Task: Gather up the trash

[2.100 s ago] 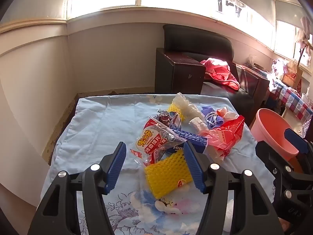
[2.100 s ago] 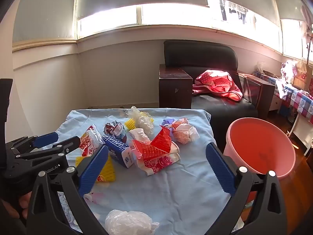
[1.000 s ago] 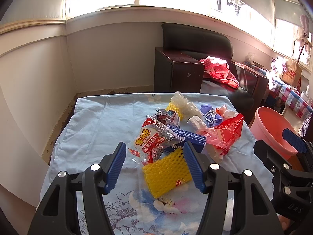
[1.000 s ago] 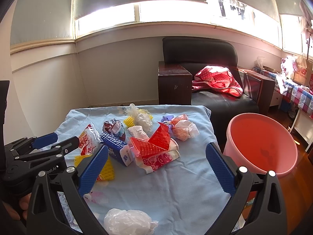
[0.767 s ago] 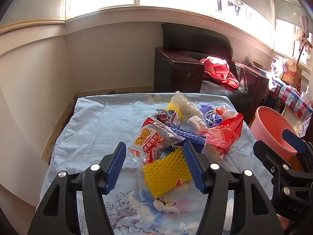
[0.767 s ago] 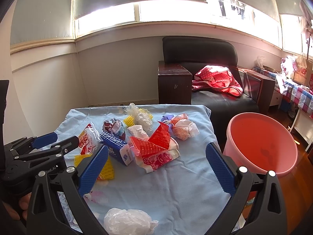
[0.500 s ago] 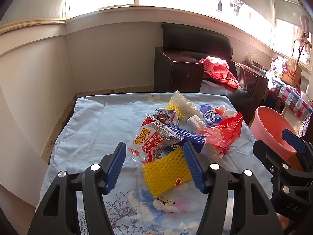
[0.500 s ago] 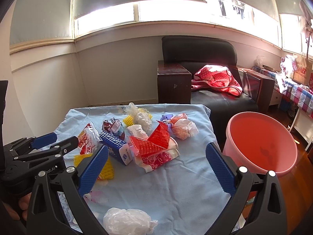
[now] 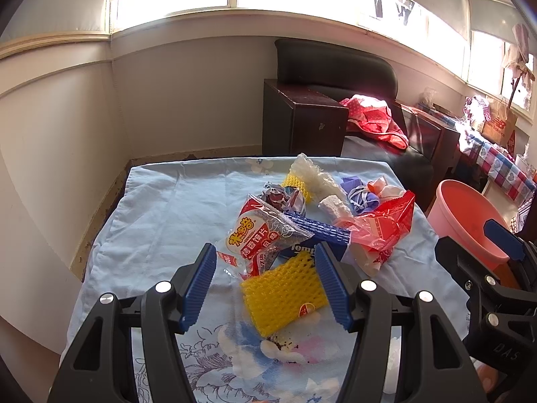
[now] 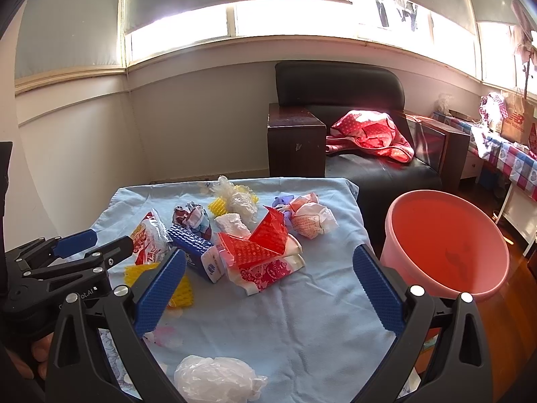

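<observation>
A pile of trash lies on a table with a light blue cloth [image 9: 161, 215]. It holds a yellow foam net [image 9: 285, 295], a red-and-white snack bag [image 9: 258, 238], a blue tissue pack [image 10: 198, 252], a red plastic wrapper [image 10: 258, 245], a crumpled paper ball [image 10: 312, 221] and a white plastic bag [image 10: 214, 379]. My left gripper [image 9: 265, 285] is open, with the yellow foam net between its fingers. My right gripper [image 10: 268, 292] is open and empty above the cloth, near the red wrapper.
A pink bucket [image 10: 446, 245] stands on the floor right of the table; it also shows in the left wrist view [image 9: 466, 215]. A black armchair [image 10: 352, 114] with a red cloth stands behind. A wall runs along the left.
Both grippers have drifted very slightly; the trash pile has not moved and both grippers stay open.
</observation>
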Motion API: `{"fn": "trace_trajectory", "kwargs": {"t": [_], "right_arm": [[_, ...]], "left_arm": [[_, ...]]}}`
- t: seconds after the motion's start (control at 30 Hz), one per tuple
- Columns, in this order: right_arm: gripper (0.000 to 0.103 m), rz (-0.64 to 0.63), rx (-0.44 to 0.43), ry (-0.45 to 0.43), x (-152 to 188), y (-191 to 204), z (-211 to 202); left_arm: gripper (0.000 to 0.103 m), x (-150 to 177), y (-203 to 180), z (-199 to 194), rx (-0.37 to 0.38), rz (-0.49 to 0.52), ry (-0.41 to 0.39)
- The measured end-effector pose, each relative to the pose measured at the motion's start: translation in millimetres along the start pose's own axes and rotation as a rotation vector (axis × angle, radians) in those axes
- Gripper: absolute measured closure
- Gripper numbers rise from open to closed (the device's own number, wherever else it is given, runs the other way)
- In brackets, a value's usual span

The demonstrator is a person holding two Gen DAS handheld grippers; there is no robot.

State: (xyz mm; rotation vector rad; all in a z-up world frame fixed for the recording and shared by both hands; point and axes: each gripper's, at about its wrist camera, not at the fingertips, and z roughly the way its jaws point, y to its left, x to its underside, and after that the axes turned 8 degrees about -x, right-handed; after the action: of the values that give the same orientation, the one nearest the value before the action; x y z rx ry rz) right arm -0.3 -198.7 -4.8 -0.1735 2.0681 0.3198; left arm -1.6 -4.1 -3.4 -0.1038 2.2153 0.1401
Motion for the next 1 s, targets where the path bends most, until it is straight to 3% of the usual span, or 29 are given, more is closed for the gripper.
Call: {"fn": "trace_trajectory", "kwargs": {"t": [0.7, 1.0], "right_arm": [[0.003, 0.014, 0.029, -0.003, -4, -13, -6], [0.003, 0.039, 0.002, 0.056, 2, -32, -13]], "left_arm": [[0.042, 1, -5, -6, 0.029, 0.031, 0.004], [0.042, 7, 7, -5, 0.083, 0.038, 0.05]]}}
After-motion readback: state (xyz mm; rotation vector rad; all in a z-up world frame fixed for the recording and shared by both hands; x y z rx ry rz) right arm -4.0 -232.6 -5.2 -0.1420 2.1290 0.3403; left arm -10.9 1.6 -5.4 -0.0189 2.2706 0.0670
